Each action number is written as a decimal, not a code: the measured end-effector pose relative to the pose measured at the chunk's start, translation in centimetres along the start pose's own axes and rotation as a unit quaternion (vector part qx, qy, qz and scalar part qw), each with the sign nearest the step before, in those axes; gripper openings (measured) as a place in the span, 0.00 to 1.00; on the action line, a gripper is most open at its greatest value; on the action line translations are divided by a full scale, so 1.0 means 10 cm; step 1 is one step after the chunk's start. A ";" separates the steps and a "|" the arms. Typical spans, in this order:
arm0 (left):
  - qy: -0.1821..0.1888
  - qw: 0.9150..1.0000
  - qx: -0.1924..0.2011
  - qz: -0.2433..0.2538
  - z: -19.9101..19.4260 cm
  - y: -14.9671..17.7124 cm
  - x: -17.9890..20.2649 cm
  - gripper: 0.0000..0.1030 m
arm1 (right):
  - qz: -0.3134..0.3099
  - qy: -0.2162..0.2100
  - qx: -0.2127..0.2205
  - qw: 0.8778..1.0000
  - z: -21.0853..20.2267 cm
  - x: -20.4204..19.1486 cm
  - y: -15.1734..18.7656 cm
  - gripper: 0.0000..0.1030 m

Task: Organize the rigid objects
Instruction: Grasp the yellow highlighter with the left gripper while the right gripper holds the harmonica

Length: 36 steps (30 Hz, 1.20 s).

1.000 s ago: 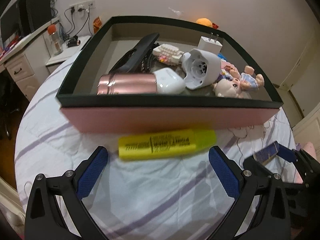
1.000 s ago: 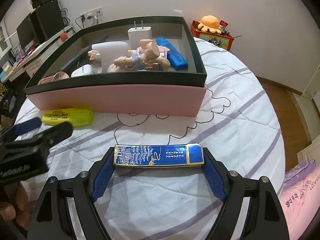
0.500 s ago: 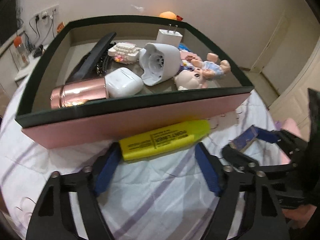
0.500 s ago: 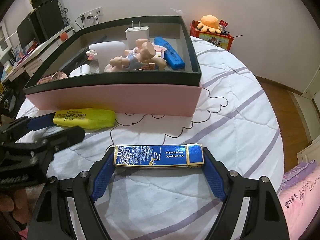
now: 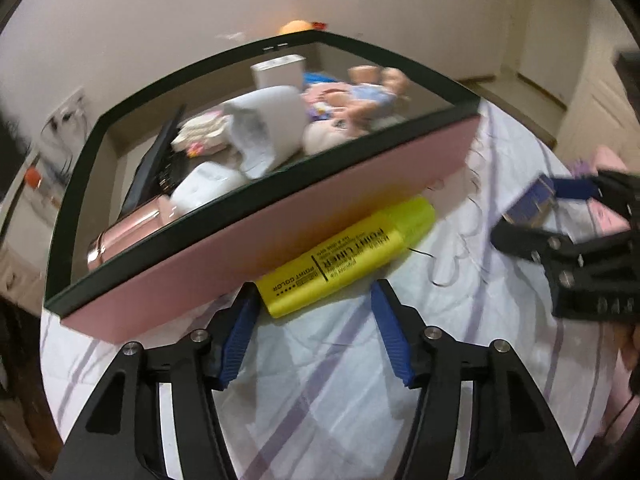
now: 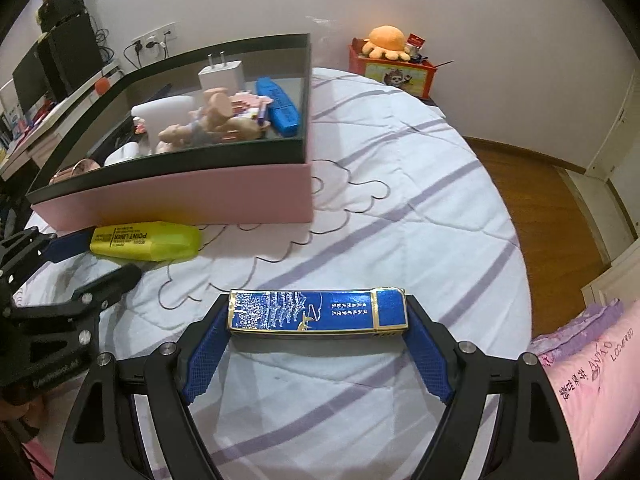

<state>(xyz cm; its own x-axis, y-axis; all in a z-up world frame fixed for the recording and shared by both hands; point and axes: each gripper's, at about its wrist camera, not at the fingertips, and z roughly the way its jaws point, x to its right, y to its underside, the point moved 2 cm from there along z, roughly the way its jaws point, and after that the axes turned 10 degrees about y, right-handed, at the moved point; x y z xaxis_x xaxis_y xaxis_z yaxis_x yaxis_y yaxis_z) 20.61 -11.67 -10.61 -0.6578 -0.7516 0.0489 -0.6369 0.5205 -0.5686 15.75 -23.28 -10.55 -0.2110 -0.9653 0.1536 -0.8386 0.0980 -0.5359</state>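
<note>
1. The right claw (image 6: pixel 318 344) pinches a blue box (image 6: pixel 318 312) by its two short ends. The box lies flat and sideways between the blue pads (image 6: pixel 204 354).
2. The blue box has gold edges and a white picture on top. It sits low over the bed (image 6: pixel 420 208), in front of the pink box (image 6: pixel 192 196) and well apart from it.
3. The left claw (image 5: pixel 316 332) is spread. Its blue pads (image 5: pixel 238 336) sit at the near end of a yellow marker (image 5: pixel 344 254).
4. One pad looks like it is right at the marker's end. The other pad is apart from it. The claw has no grip on the marker.
5. The marker lies flat on the bed, right beside the pink box's front wall. Black words on it say POINT LINER.
6. In the left wrist view the picture is blurry and the pink box looks tilted.
7. The pink box has a dark rim (image 6: pixel 168 160) and is open on top. Many things lie inside it.
8. Inside are a doll (image 6: pixel 208 120), a white plug (image 6: pixel 220 74), a blue case (image 6: pixel 280 106), a white round thing (image 5: pixel 268 128), a small white case (image 5: pixel 208 182), a shiny pink tube (image 5: pixel 128 232) and a long black thing (image 5: pixel 156 160).
9. The bed cover is white with purple stripes and a thin black curly line.
10. Far back by the wall stands a red box (image 6: pixel 392 70) with an orange toy (image 6: pixel 386 40) on top.
</note>
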 end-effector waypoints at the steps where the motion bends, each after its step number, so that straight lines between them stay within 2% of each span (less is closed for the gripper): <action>1: -0.001 1.000 -0.001 0.011 0.00 0.00 0.03 0.57 | 0.001 0.001 0.000 1.000 0.00 0.01 0.00 0.81; 6: -0.012 1.000 0.002 0.028 0.02 -0.07 0.09 0.59 | 0.004 0.001 0.000 1.000 0.00 0.03 0.00 0.81; 10: 0.001 1.000 0.001 0.025 0.10 -0.15 0.05 0.59 | 0.003 0.000 0.001 1.000 -0.01 0.02 0.01 0.81; 13: 0.017 1.000 0.000 0.017 0.08 -0.14 0.07 0.46 | 0.002 -0.001 0.001 1.000 -0.01 0.00 0.01 0.81; 14: 0.032 0.999 -0.001 0.013 0.09 -0.16 0.09 0.36 | 0.002 -0.001 0.001 1.000 -0.01 0.00 0.01 0.81; 17: 0.018 0.999 -0.001 0.034 0.13 -0.20 0.20 0.35 | 0.003 0.000 0.002 1.000 -0.03 -0.01 0.02 0.81; 21: 0.018 0.999 -0.003 0.040 0.13 -0.21 0.23 0.34 | 0.006 0.004 0.005 1.000 -0.06 0.03 0.02 0.81; 23: 0.003 0.998 -0.001 0.055 0.14 -0.22 0.27 0.34 | 0.009 0.006 0.006 1.000 -0.06 0.06 0.01 0.81; 25: -0.015 0.997 0.001 0.074 0.14 -0.21 0.34 0.36 | 0.010 0.006 0.005 1.000 -0.06 0.08 0.01 0.81; 27: -0.036 0.996 0.004 0.086 0.16 -0.23 0.37 0.49 | 0.011 0.005 0.005 1.000 -0.06 0.08 0.02 0.81; 29: -0.048 0.994 0.006 0.094 0.18 -0.26 0.40 0.57 | 0.011 0.005 0.004 1.000 -0.05 0.10 0.02 0.81; 31: -0.040 0.995 0.005 0.096 0.19 -0.28 0.42 0.59 | 0.012 0.005 0.004 1.000 -0.05 0.11 0.03 0.81; 36: -0.058 0.991 0.003 0.118 0.21 -0.31 0.50 0.61 | 0.016 0.006 0.005 1.000 -0.04 0.17 0.02 0.81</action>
<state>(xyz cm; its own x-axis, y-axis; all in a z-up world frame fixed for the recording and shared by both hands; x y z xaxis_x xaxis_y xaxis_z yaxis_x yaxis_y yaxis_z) 20.13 -17.91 -10.29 -0.7374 -0.6510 -0.1800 -0.4684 0.6849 -0.5582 15.05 -24.75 -10.03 -0.2440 -0.9587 0.1461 -0.8260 0.1266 -0.5492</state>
